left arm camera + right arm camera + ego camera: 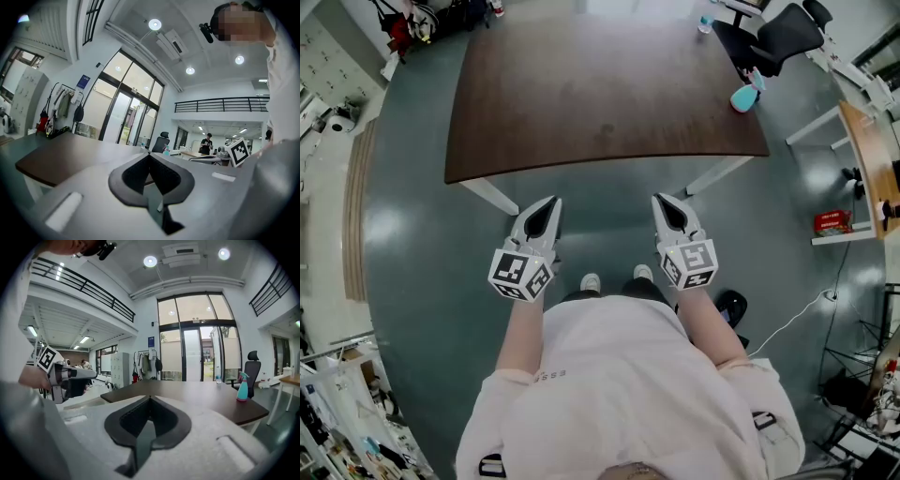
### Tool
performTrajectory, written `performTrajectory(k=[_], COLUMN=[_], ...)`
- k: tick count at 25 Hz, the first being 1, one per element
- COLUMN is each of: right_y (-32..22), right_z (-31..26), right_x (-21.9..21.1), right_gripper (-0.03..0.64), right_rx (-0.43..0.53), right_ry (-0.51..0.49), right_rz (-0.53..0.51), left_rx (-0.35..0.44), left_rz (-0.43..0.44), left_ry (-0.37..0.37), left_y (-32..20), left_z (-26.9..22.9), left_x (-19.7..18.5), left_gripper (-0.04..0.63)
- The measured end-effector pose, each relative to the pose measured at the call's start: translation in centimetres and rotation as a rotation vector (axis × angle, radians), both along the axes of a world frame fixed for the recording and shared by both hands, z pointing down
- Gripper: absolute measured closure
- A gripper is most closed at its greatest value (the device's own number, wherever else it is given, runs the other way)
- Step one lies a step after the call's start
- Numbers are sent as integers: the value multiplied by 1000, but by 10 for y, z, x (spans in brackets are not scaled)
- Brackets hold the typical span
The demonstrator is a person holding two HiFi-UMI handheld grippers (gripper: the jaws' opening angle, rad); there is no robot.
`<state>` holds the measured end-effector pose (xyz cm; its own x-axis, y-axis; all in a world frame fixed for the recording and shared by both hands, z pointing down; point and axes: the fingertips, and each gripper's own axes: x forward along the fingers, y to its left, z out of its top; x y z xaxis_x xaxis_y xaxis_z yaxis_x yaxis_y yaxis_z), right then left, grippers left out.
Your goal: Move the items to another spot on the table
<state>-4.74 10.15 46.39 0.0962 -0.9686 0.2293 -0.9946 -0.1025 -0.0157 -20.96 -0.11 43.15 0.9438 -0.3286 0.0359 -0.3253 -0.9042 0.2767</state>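
Observation:
A dark brown table (pixel 600 94) stands in front of me, also seen as the table (pixel 61 157) and the table (pixel 206 397) in the two gripper views. I hold both grippers side by side in the air, short of its near edge. My left gripper (pixel 551 201) is shut with nothing in it, its jaw tips meeting at a point (pixel 150 154). My right gripper (pixel 661 198) is likewise shut and holds nothing (pixel 150 398). A teal spray bottle (pixel 745 94) sits by the table's right edge (pixel 242 387); whether it stands on the top I cannot tell.
A small clear bottle (pixel 705 22) stands near the table's far right corner. A black office chair (pixel 783 37) is at the right rear. A wooden shelf (pixel 872 159) with a red box (pixel 832 222) lines the right side. My feet (pixel 616 278) are on the grey floor.

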Motion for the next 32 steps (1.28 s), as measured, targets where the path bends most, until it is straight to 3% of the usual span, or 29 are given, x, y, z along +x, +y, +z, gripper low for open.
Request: performTrajectory(k=[10, 17, 26, 32], right_y=[-2, 6, 0, -4], right_z=[11, 19, 22, 13], right_x=[15, 47, 152, 262], right_gripper=[626, 626, 626, 626], right_rx=[-23, -34, -17, -6], right_ry=[-39, -62, -91, -88], right_rz=[84, 152, 194, 188], left_rx=[-23, -29, -21, -37], left_rz=[39, 79, 128, 123], left_ry=[-3, -12, -34, -40], left_y=[-15, -26, -35, -37], left_z=[10, 16, 18, 14], left_x=[9, 46, 156, 261], left_gripper=[588, 588, 588, 588])
